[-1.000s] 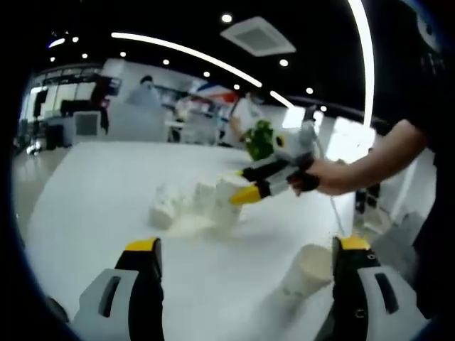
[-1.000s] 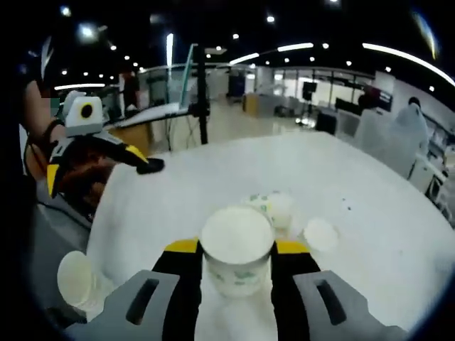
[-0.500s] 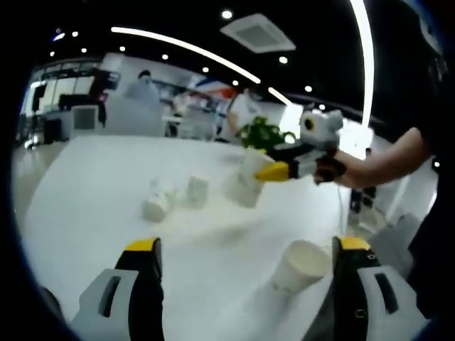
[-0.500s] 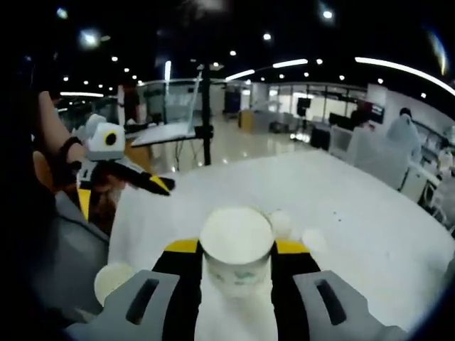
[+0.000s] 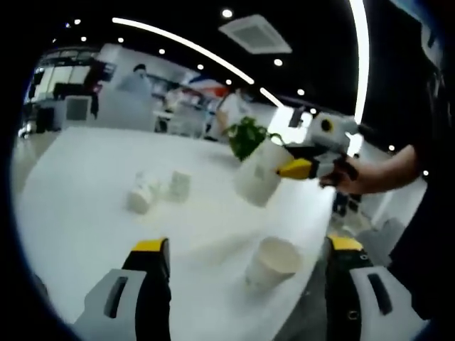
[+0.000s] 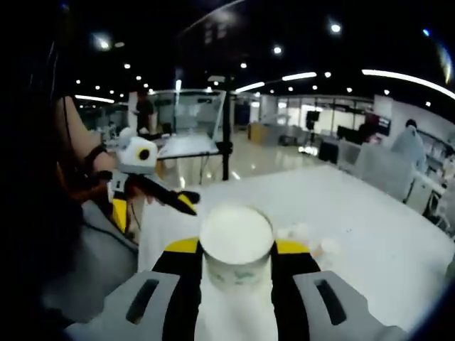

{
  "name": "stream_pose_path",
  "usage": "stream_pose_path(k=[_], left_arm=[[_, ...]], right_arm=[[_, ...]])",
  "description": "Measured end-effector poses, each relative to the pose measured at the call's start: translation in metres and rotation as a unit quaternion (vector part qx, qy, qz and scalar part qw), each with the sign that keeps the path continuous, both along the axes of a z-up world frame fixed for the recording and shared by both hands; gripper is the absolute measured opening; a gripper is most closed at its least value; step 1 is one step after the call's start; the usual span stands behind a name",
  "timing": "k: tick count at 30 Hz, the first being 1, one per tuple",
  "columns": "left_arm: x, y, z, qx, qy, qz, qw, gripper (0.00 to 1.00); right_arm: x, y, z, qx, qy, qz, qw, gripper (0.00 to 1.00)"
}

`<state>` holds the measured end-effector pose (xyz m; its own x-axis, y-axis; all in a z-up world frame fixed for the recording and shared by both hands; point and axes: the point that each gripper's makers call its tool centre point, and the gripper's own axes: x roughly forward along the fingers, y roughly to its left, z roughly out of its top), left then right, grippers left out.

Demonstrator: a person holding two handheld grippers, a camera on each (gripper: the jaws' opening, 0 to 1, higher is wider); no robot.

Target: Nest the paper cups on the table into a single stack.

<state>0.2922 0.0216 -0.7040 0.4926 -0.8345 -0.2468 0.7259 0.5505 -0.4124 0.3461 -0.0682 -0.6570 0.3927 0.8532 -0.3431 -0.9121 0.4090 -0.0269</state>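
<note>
Paper cup [image 6: 237,249], tapered, clamped in right claw [image 6: 237,264]; left claw [image 5: 242,266] spread wide above glossy white table [image 5: 85,192].

In the left gripper view an upright cup [image 5: 272,263] stands on the table [image 5: 85,206] near its edge, between the jaws, two more cups [image 5: 155,190] lie farther off to the left, and another cup [image 5: 257,180] hangs above the table in the right gripper [image 5: 293,169]
</note>
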Motion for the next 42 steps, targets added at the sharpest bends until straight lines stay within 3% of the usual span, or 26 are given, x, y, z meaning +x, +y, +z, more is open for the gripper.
stream_pose_path(k=[1,8,13,15,17,23,37,42], left_arm=[[-0.004,-0.002,0.0,-0.006,0.013,-0.003,0.9999,0.9],[-0.016,-0.014,0.014,-0.02,0.001,-0.022,0.9995,0.86],[-0.024,-0.024,0.022,-0.031,0.003,-0.044,0.9985,0.8],[-0.024,-0.026,0.022,-0.033,0.005,-0.046,0.9984,0.8],[-0.025,-0.028,0.021,-0.03,0.012,-0.044,0.9985,0.83],[-0.031,-0.034,0.026,-0.041,0.01,-0.059,0.9974,0.79],[-0.027,-0.034,0.043,-0.072,0.004,-0.06,0.9956,0.61],[-0.03,-0.035,0.045,-0.077,0.004,-0.072,0.9944,0.5]], right_arm=[[-0.003,0.001,0.0,0.006,0.003,0.001,1.0,0.34],[-0.026,0.018,0.007,0.069,0.018,0.021,0.9972,0.34],[-0.036,0.029,0.008,0.084,0.026,0.032,0.9956,0.34],[-0.041,0.035,0.012,0.114,0.04,0.043,0.9917,0.34],[-0.043,0.038,0.011,0.118,0.042,0.045,0.991,0.34],[-0.048,0.044,0.007,0.121,0.049,0.053,0.99,0.34],[-0.055,0.035,-0.002,0.144,0.083,0.055,0.9846,0.34],[-0.063,0.032,-0.002,0.177,0.116,0.069,0.9748,0.34]])
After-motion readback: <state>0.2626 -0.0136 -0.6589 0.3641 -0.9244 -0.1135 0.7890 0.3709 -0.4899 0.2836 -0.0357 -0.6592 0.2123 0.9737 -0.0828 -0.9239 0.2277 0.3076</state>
